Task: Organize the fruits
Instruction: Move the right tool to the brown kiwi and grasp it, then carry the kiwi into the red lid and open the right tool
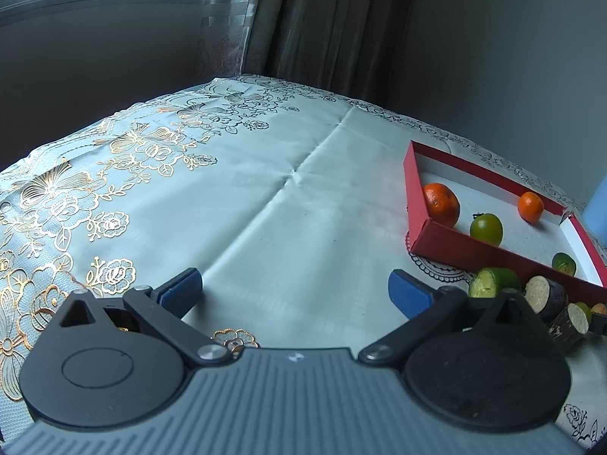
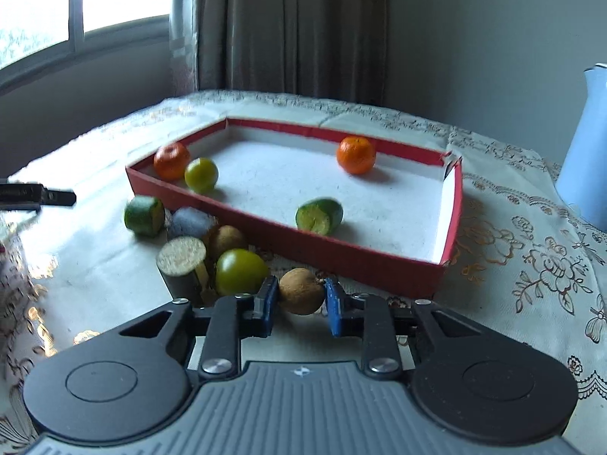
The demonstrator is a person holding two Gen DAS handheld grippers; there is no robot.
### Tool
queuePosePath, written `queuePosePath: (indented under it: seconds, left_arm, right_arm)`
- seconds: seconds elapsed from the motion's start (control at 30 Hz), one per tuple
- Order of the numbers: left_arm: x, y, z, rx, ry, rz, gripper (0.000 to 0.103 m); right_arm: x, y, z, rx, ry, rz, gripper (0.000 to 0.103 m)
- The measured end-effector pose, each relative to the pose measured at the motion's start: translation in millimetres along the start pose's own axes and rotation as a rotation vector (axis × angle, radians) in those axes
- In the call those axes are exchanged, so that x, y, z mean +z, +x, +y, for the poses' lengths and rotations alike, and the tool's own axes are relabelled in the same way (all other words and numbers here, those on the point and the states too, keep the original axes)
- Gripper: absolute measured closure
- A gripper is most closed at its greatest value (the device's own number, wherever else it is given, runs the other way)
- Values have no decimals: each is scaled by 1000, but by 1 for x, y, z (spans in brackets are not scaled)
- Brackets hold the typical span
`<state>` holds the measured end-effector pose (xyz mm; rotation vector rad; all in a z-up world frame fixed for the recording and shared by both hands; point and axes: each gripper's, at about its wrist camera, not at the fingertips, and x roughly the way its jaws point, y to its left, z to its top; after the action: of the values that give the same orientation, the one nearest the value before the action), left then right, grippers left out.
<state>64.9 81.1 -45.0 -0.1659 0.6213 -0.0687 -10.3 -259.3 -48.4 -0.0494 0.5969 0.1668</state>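
My right gripper [image 2: 301, 297] is shut on a small brown round fruit [image 2: 301, 291], its blue pads pressed on both sides, just in front of the red box [image 2: 341, 258]. Inside the box lie two oranges [image 2: 356, 154] [image 2: 171, 160], a green round fruit [image 2: 201, 174] and a cut green piece [image 2: 319, 216]. Outside its near wall sit a green round fruit [image 2: 240, 271], another brown fruit [image 2: 226, 240], a cut green piece [image 2: 143, 215] and a dark cut cylinder [image 2: 182, 265]. My left gripper [image 1: 294, 294] stands open over bare cloth, left of the box [image 1: 447, 240].
A floral tablecloth [image 1: 151, 174] covers the table. A pale blue jug [image 2: 586, 174] stands right of the box. A grey fuzzy lump [image 2: 188, 222] lies among the loose fruit. Curtains and a window lie behind the table's far edge.
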Motion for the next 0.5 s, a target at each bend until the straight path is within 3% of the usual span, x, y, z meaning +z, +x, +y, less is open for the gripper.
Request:
queuePosePath:
  seconds: [0.27,0.5]
  left_arm:
    - [0,0,0,6,3,2,0]
    - [0,0,0,10,5,4,0]
  right_arm:
    - [30,-12,-11,-97,23,-109,77]
    - [46,24,-35,-178,89,-89,77]
